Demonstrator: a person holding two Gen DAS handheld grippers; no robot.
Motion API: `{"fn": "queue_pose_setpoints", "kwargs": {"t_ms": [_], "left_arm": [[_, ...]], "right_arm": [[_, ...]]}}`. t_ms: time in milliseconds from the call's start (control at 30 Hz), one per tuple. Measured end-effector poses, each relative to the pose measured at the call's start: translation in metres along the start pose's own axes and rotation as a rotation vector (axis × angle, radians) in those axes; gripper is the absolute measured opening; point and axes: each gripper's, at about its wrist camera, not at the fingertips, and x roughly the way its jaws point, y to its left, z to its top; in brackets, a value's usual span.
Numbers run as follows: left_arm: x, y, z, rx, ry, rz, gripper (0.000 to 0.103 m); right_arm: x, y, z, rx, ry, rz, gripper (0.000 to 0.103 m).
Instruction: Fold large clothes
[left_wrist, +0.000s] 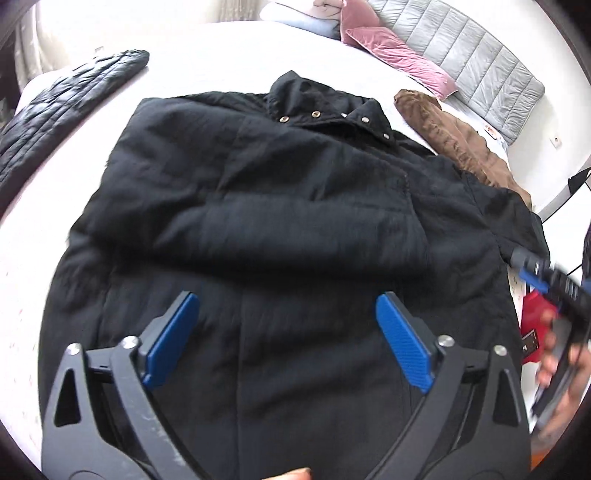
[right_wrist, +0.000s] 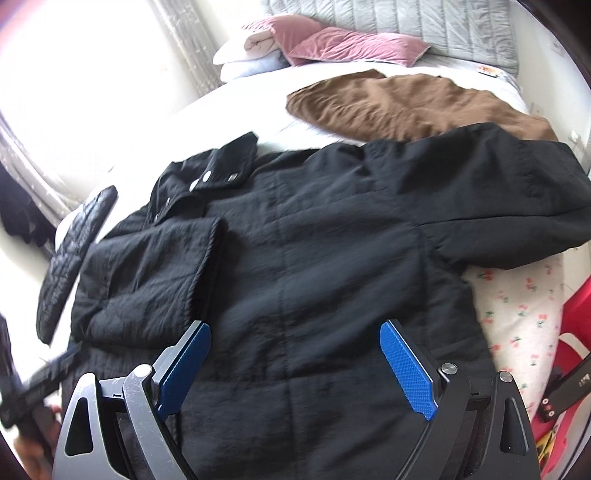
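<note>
Black jacket on the bed, one sleeve folded across. Both grippers, left and right, hover spread and empty above its hem; next, probably fold the outstretched sleeve.

A home bedroom. A bed with a white sheet fills both views, and a grey quilted headboard stands at twelve o'clock in the right wrist view. Pink velvet pillows lie against it beside folded bedding. A floral-print sheet shows at four o'clock, and bright sheer curtains hang at ten o'clock. Coats lie spread over the bed: black, brown and quilted.
</note>
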Motion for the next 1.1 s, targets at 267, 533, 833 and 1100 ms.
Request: {"fn": "queue_pose_setpoints", "kwargs": {"t_ms": [267,533,833,1100], "left_arm": [[-0.012,0.030,-0.025,-0.030,-0.042,0.047,0.099],[-0.013,0.041,-0.029,-0.023,-0.072,0.032,0.099],[-0.005,0.031,-0.028,-0.011,-0.079,-0.022,0.099],[-0.006,0.037,-0.027,-0.035,-0.107,-0.021,0.099]], "right_arm": [[-0.038,-0.115,0.060,0.190,-0.087,-0.187,0.094],[-0.079,-0.245,0.130,0.252,-0.097,-0.371,0.094],[-0.073,-0.371,0.129,0.565,-0.053,-0.349,0.094],[-0.052,-0.405,0.123,0.689,-0.033,-0.231,0.094]]}}
